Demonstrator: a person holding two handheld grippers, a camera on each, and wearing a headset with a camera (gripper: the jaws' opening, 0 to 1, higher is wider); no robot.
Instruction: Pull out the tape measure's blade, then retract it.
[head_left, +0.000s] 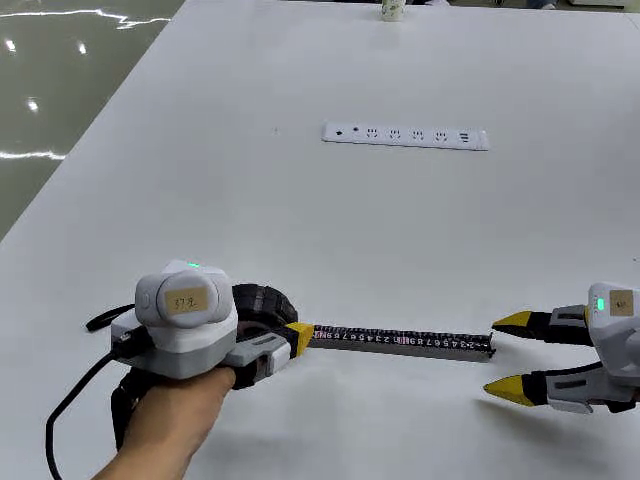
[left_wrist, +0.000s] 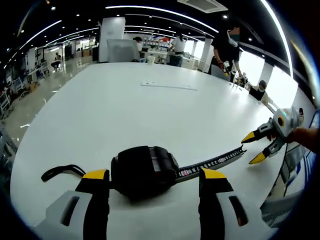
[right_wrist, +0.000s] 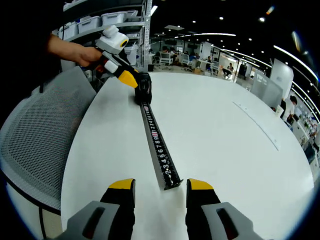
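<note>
My left gripper (head_left: 288, 348) sits low on the white bench (head_left: 250, 220) with its jaws spread wide around the black case of the tape measure (left_wrist: 144, 170). In the left gripper view the case lies between the two yellow tips. The jaw on the strap side is almost against it. The other jaw stands off with a clear gap, which the blade crosses. So this gripper is open around the case, not clamped on it. The case's black wrist strap (left_wrist: 60, 172) loops out on the bench just outside that near jaw. My hand (head_left: 180, 410) holds the gripper's body from behind, and a black cable (head_left: 70, 410) trails off its back.

The blade (head_left: 400, 341) is drawn out and lies flat on the bench, numbers up. It runs straight from the case at my left gripper to my right gripper (head_left: 512, 355).

My right gripper is also open, its yellow tips apart. In the right gripper view the blade's end hook (right_wrist: 172, 184) lies between those tips, level with them. I cannot see either jaw touching it.

Well beyond both grippers, a white power strip (head_left: 405, 136) lies on the bench.
</note>
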